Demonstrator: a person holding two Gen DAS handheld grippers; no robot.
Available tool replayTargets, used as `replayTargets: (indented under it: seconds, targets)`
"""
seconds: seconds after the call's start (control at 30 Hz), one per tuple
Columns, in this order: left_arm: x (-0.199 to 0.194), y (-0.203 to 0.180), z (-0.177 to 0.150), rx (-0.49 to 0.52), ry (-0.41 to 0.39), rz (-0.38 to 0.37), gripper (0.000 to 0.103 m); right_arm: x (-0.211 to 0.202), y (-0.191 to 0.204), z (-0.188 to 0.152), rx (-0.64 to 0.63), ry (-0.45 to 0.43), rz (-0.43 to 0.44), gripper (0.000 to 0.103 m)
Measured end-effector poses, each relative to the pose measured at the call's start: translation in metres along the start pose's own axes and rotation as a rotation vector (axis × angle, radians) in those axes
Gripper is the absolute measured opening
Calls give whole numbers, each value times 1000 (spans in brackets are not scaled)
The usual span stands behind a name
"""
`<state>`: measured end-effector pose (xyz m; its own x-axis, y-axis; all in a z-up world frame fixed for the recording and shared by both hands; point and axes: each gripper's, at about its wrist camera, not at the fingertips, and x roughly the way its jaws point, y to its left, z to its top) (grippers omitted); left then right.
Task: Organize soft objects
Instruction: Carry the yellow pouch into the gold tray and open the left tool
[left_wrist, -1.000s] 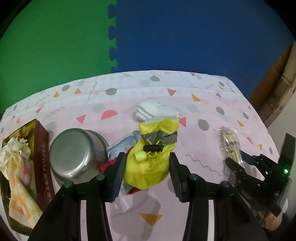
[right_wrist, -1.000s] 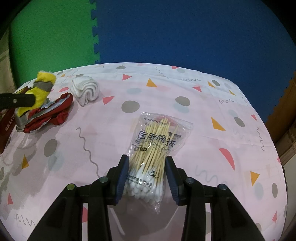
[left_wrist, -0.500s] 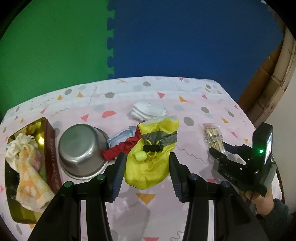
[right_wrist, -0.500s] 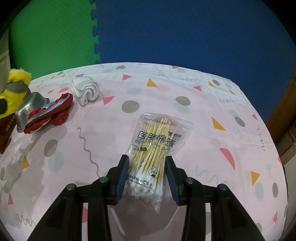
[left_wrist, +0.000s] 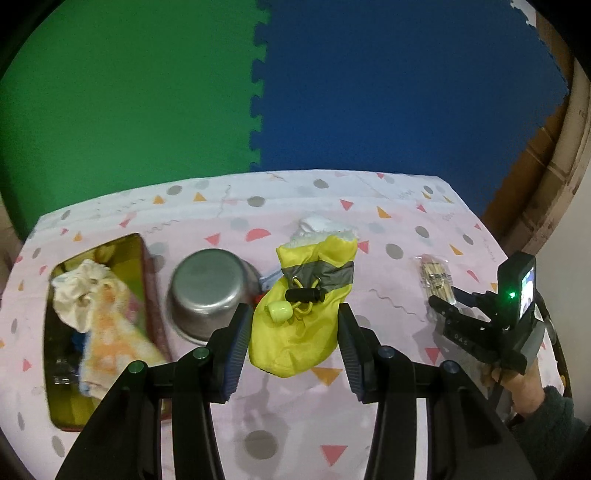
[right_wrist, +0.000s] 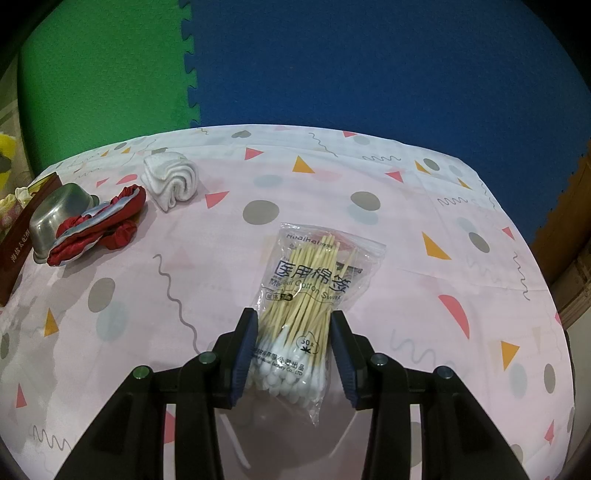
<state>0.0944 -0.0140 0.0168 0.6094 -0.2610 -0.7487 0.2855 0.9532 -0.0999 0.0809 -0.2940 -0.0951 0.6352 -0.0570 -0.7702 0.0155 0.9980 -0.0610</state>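
My left gripper (left_wrist: 293, 343) is shut on a yellow drawstring pouch (left_wrist: 306, 306) with a grey band and holds it above the table. A red tin box (left_wrist: 107, 325) with a crumpled patterned cloth (left_wrist: 99, 314) inside lies at the left. My right gripper (right_wrist: 291, 354) sits on the table with its jaws around the end of a bag of cotton swabs (right_wrist: 310, 299); it also shows in the left wrist view (left_wrist: 439, 308). A rolled white sock (right_wrist: 171, 181) and a red and grey cloth (right_wrist: 99, 225) lie at the far left.
A steel bowl (left_wrist: 210, 291) stands between the tin box and the pouch, also seen in the right wrist view (right_wrist: 59, 214). The table has a pink patterned cloth (right_wrist: 424, 221). Green and blue foam mats (left_wrist: 258, 92) form the back wall. Wooden furniture (left_wrist: 554, 184) stands at right.
My left gripper has lifted the yellow pouch well above the table and drawn back and left, toward the tin box. The right gripper and the swab bag have not moved.
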Motion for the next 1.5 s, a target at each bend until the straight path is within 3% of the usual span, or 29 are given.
replayTargets:
  seconds: [0.73, 1.3, 1.5]
  targets:
    - [-32, 116, -19, -180, -5, 240, 42, 1, 0, -1, -2, -1, -1, 42]
    - [-20, 182, -35, -282, 31, 389, 43, 0, 0, 0, -1, -1, 0, 42]
    - [-5, 200, -43, -314, 65, 411, 43, 0, 1, 0, -1, -1, 0, 42]
